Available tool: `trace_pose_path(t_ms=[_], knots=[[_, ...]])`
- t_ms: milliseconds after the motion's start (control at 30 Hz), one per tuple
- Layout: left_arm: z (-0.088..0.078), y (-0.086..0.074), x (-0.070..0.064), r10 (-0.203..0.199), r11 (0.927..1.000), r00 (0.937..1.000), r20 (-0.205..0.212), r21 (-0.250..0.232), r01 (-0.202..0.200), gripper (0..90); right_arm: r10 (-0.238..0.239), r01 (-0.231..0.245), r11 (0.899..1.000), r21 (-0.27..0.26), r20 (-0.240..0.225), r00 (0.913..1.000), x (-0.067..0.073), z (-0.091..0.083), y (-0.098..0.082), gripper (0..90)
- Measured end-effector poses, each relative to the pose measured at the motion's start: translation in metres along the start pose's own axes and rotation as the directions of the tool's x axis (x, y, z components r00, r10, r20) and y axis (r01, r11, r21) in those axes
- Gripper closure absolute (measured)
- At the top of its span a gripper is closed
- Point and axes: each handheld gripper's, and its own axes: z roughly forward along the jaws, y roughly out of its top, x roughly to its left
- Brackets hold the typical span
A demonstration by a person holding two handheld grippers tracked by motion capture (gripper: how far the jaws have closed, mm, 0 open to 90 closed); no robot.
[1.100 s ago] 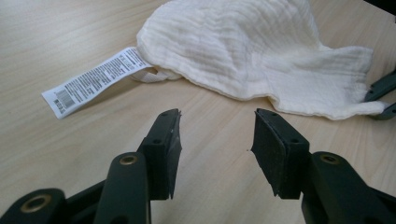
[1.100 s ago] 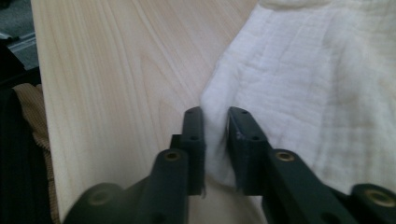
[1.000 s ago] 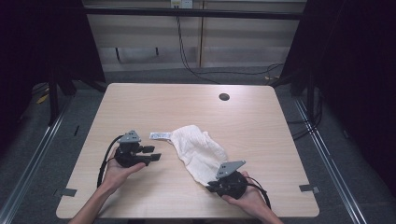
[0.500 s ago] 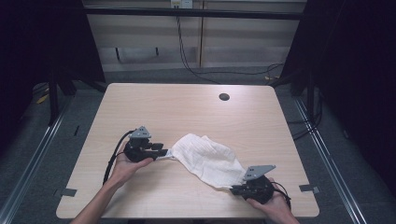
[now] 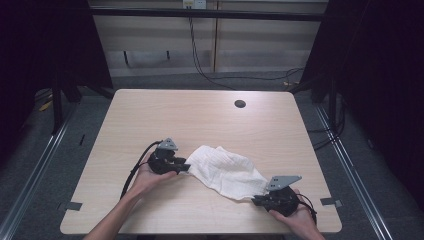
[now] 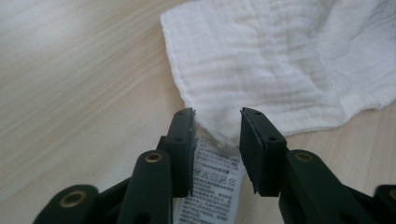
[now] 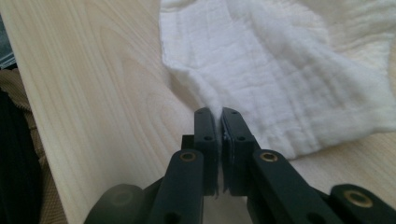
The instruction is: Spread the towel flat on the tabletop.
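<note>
A white crinkled cloth (image 5: pixel 225 170) lies stretched out on the wooden table (image 5: pixel 200 120) between my two grippers. My left gripper (image 5: pixel 184 168) sits at the cloth's left corner. In the left gripper view its jaws (image 6: pixel 217 123) have just been closing and stand apart around that corner of the cloth (image 6: pixel 280 60) and its care label (image 6: pixel 212 172), with gaps beside the pads. My right gripper (image 5: pixel 256 200) is near the front right edge. In the right gripper view it (image 7: pixel 219 116) is shut on the edge of the cloth (image 7: pixel 289 70).
A dark round cable hole (image 5: pixel 240 104) sits at the far middle of the table. Grey tape marks (image 5: pixel 72 205) (image 5: pixel 330 202) lie near the front corners. The table's right edge (image 7: pixel 28 93) runs close beside my right gripper. Black cables trail from both grippers.
My right gripper has dragged its cloth corner to the front right, pulling the cloth out longer. My left gripper has moved right to the cloth's left corner and its jaws have narrowed.
</note>
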Motion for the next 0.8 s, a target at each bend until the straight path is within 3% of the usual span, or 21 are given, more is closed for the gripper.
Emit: trace_pose_path(t_ms=[133, 200, 333, 500, 533, 567, 700, 800], knots=[[-0.001, -0.002, -0.003, 0.007, 0.9999, 0.9997, 0.021, -0.008, -0.007, 85.4, -0.001, 0.001, 1.0, 0.002, 0.014, 0.9999, -0.002, 0.001, 0.002, 85.3], [-0.003, -0.001, -0.004, 0.008, 0.9999, 0.9994, 0.032, -0.013, -0.008, 87.7, 0.006, -0.006, 1.0, 0.0, 0.017, 0.9998, -0.003, 0.001, 0.002, 85.3], [-0.018, -0.006, -0.011, 0.02, 0.9995, 0.9989, 0.043, -0.026, -0.019, 88.0, 0.007, -0.007, 1.0, -0.009, 0.028, 0.9996, -0.004, -0.001, 0.002, 85.7], [-0.048, -0.023, -0.027, 0.016, 0.999, 0.9979, 0.062, -0.044, -0.013, 87.9, 0.026, -0.024, 0.999, -0.041, 0.053, 0.9982, -0.01, -0.006, 0.004, 86.2], [-0.048, -0.023, -0.027, 0.016, 0.999, 0.9979, 0.062, -0.044, -0.013, 87.9, 0.024, -0.022, 0.999, -0.048, 0.055, 0.9982, -0.011, -0.007, 0.005, 86.2], [-0.057, -0.032, -0.031, 0.004, 0.9988, 0.9968, 0.08, -0.05, 0.0, 87.8, 0.029, -0.026, 0.998, -0.054, 0.06, 0.9978, -0.012, -0.008, 0.006, 86.2], [-0.062, -0.048, -0.035, -0.011, 0.999, 0.9956, 0.093, -0.042, 0.015, 82.2, 0.032, -0.028, 0.998, -0.062, 0.069, 0.9971, -0.015, -0.007, 0.009, 86.1], [-0.063, -0.048, -0.032, -0.009, 0.9986, 0.997, 0.076, -0.051, 0.013, 77.1, 0.039, -0.035, 0.998, -0.06, 0.072, 0.9966, -0.015, -0.005, 0.009, 86.1]])
